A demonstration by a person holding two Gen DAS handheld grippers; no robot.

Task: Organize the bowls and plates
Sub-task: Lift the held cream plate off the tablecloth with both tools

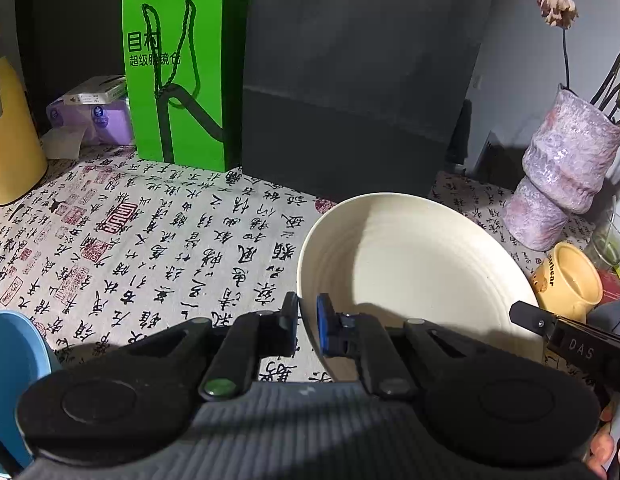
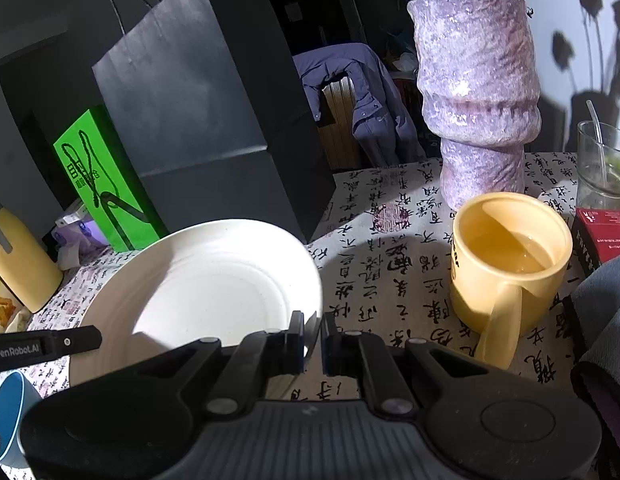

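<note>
A cream white plate (image 1: 410, 264) hangs tilted above the calligraphy tablecloth (image 1: 150, 240), held from both sides. My left gripper (image 1: 308, 320) is shut on its left rim, the edge pinched between the blue pads. In the right wrist view the same plate (image 2: 198, 288) lies to the left, and my right gripper (image 2: 312, 332) is shut on its right rim. Each view also shows the other gripper's finger at the plate's far edge. A blue bowl (image 1: 10, 380) stands at the lower left, also seen as the blue bowl (image 2: 8, 412) in the right wrist view.
A yellow mug (image 2: 510, 256) with liquid and a tall purple vase (image 2: 478, 96) stand close on the right, with a glass (image 2: 602, 168) and a red box (image 2: 602, 236) beyond. A black paper bag (image 1: 350, 80), a green bag (image 1: 178, 80) and a yellow bottle (image 1: 10, 140) line the back.
</note>
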